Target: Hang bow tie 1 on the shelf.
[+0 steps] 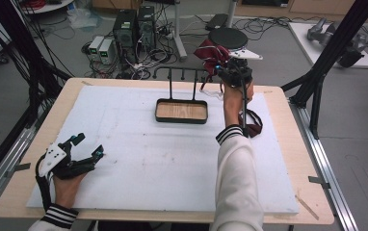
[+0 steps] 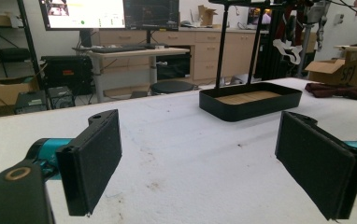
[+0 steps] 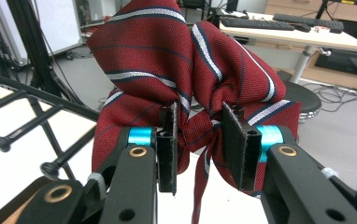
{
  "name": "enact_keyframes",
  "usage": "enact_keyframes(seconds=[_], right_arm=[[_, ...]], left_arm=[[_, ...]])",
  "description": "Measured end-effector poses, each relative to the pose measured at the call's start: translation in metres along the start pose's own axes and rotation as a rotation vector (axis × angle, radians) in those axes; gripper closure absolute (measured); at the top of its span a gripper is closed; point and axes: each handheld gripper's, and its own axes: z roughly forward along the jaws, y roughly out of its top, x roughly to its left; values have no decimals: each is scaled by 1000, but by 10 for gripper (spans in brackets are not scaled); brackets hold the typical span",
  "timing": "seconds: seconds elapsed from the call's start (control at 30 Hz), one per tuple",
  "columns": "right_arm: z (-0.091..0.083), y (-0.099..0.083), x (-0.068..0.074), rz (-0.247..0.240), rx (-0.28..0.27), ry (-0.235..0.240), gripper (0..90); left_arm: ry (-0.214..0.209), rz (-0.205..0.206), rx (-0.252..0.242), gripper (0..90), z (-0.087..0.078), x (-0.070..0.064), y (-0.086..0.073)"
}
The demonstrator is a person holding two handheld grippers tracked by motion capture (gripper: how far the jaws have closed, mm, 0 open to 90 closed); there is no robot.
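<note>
I see a wooden table (image 1: 288, 144) with a white foam sheet (image 1: 163, 163) covering most of its top. Toward the far middle of the sheet sits a black tray (image 1: 181, 111) with a wooden floor and a black rack (image 1: 182, 72) rising from its back edge. A dark red cloth (image 1: 253, 126) lies on the sheet to the tray's right.

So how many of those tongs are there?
2. The left tongs sit open near the table's front left corner. The right tongs are held up behind the black tray, pinching a red striped tie.
</note>
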Motion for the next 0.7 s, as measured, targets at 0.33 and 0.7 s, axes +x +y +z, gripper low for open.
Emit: enact_keyframes(seconds=[0.33,0.7], right_arm=[[-5,-11,-20,-6,68,-40,682],[-8,-15,-27,-24,134,-55,678]], left_arm=[[0,0,0,150,0,0,0],[-1,3,2,150,0,0,0]])
